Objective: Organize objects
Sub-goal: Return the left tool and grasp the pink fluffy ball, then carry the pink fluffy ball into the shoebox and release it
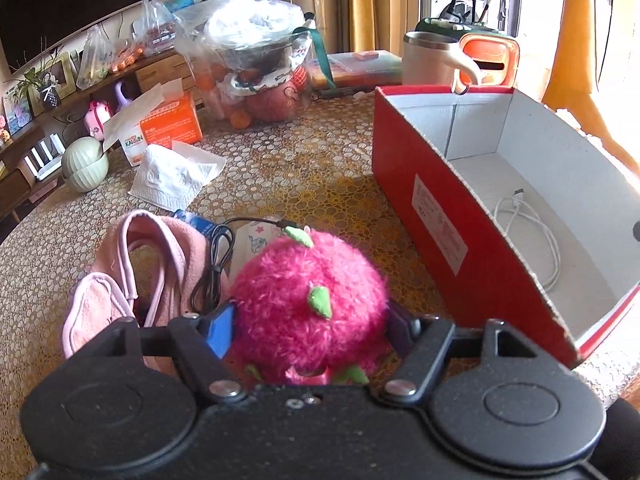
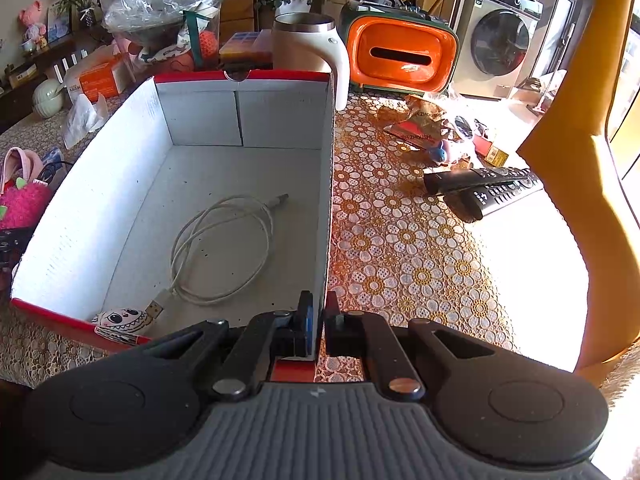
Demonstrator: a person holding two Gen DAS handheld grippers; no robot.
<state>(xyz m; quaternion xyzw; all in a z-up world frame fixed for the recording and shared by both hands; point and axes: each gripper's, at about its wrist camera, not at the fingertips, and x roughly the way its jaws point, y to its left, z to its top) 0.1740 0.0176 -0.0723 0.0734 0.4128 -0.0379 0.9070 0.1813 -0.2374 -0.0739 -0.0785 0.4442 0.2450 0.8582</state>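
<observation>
A red shoebox (image 2: pixel 244 76) holds a white cable (image 2: pixel 224 248) and a small owl-faced pouch (image 2: pixel 122 320); the right hand-held gripper (image 2: pixel 318 320) clamps its wall. The pink plush fruit (image 1: pixel 308 304) sits between the left hand-held gripper's (image 1: pixel 308 332) part-open fingers, the shoebox to its right.

Fluffy magenta plush fruit (image 1: pixel 308 304) with small green felt leaves, sitting between two gripper fingers, just left of a red cardboard box (image 1: pixel 440 216). Box open-topped, white inside, holding a coiled white cable (image 2: pixel 224 248) and a small owl-faced pouch (image 2: pixel 122 320) in its near corner.
</observation>
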